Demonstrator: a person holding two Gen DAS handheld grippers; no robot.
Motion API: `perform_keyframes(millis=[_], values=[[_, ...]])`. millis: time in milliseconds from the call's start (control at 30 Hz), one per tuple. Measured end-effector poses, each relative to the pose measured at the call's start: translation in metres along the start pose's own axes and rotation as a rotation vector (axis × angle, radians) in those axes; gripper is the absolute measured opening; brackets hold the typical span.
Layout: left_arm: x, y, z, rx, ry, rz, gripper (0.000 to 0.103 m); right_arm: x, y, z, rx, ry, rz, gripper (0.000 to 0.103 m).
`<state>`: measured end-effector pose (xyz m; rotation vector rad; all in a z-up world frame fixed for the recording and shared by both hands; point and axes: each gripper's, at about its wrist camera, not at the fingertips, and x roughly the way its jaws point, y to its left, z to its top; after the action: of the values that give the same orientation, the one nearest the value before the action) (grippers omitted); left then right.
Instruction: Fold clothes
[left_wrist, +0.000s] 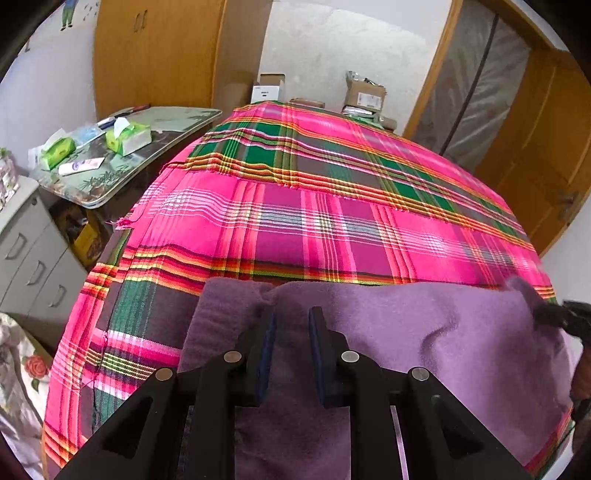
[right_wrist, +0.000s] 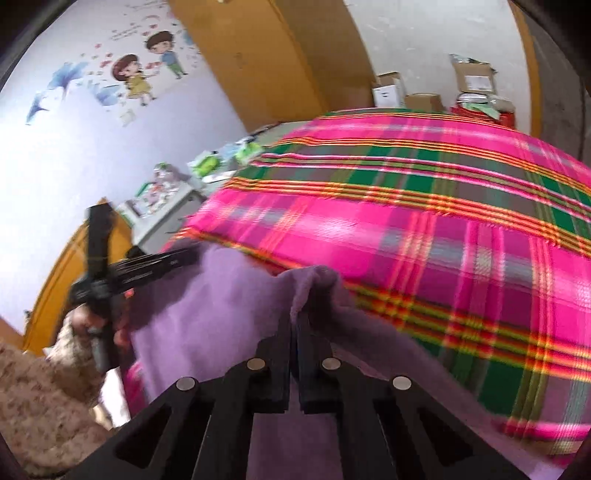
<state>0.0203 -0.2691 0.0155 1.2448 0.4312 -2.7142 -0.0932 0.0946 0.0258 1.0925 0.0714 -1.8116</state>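
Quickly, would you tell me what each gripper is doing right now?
Left gripper: open, over the purple garment.
Right gripper: shut on the purple garment.

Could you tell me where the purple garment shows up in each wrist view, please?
Left wrist: the purple garment fills the lower centre and right, under the open left gripper.
Right wrist: the purple garment sits lower centre-left, pinched by the right gripper.
Shared landmark: the pink plaid bedspread behind it.
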Motion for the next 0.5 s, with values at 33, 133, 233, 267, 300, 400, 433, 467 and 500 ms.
perform_keyframes(millis=[33,133,233,267,300,400,433,467,500], values=[[0.0,0.0,0.0,-0.001,0.001,0.002,0.019,0.001,-0.001,-0.002,0.01,0.008,0.012,0.003],[0.001,-0.001,0.0,-0.002,0.004,0.009,0.019,0.006,-0.003,-0.006,0.043,0.035,0.046,0.003],[0.001,-0.002,0.001,-0.004,0.008,0.016,0.019,0.01,-0.006,-0.011,0.076,0.062,0.081,0.005],[0.001,-0.002,0.001,-0.004,0.009,0.019,0.019,0.011,-0.007,-0.013,0.087,0.071,0.092,0.005],[0.001,-0.003,0.001,-0.005,0.01,0.021,0.019,0.013,-0.008,-0.014,0.098,0.08,0.104,0.005],[0.002,-0.003,0.001,-0.006,0.013,0.028,0.019,0.016,-0.014,-0.016,0.136,0.104,0.135,0.016],[0.001,-0.003,0.001,-0.008,0.013,0.027,0.019,0.016,-0.018,-0.014,0.152,0.11,0.144,0.02],[0.001,-0.002,0.001,-0.01,0.013,0.026,0.019,0.017,-0.022,-0.011,0.169,0.116,0.153,0.028],[0.001,-0.002,0.001,-0.011,0.013,0.025,0.019,0.019,-0.022,-0.009,0.167,0.126,0.151,0.03]])
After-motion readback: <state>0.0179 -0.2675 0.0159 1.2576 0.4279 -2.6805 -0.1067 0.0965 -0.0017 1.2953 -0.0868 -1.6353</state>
